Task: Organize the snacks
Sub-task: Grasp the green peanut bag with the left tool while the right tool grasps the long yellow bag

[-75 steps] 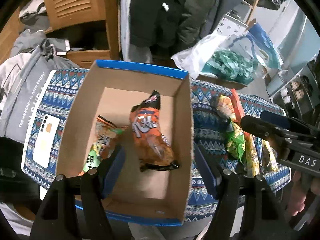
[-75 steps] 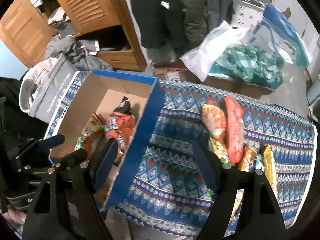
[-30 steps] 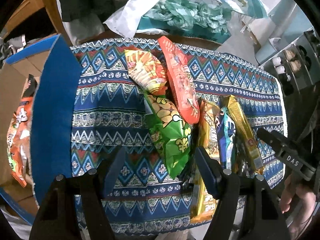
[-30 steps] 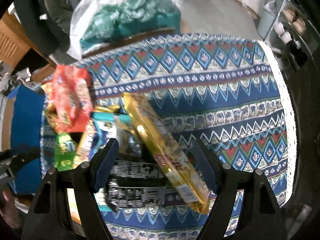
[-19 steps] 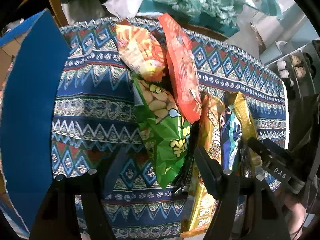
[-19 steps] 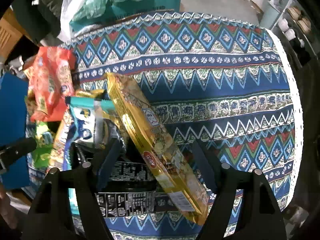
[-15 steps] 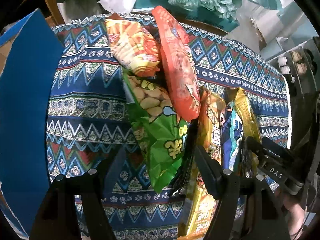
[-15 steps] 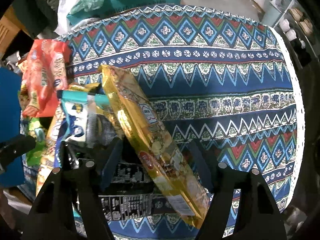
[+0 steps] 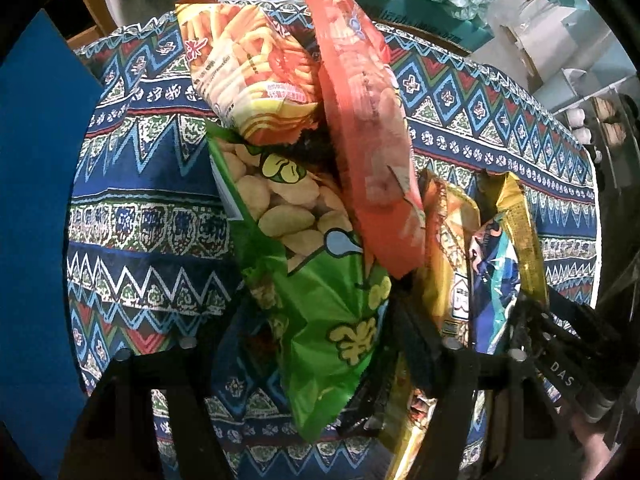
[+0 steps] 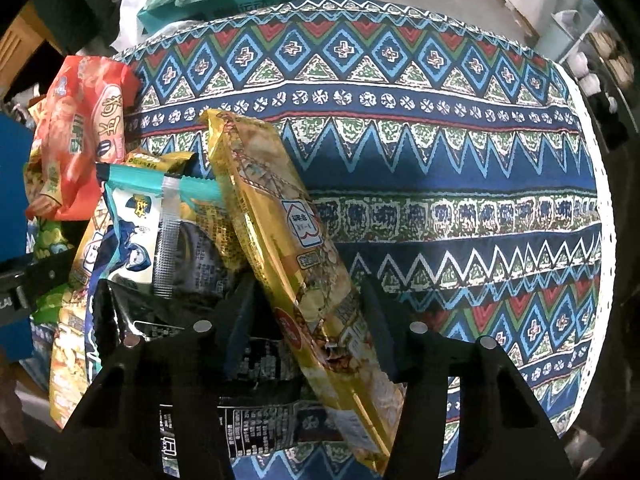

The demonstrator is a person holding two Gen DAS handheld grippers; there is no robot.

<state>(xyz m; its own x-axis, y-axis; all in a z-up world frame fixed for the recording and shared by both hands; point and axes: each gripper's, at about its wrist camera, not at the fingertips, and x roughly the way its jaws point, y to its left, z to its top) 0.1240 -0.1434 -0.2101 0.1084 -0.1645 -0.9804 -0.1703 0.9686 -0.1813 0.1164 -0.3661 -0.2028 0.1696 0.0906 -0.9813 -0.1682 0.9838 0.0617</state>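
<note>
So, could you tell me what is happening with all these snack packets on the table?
A person is sorting snacks with a gripper in each hand. The left gripper is open around the green peanut bag, and the right gripper is open around the long gold packet. Neither has closed yet. Both packets lie in a pile on the patterned tablecloth, with the blue-sided box off to the left.

Both wrist views close above, angled down; shared: red packet (image 9: pixel 362 128) (image 10: pixel 80 140), patterned cloth (image 9: pixel 152 208) (image 10: pixel 440 184).
</note>
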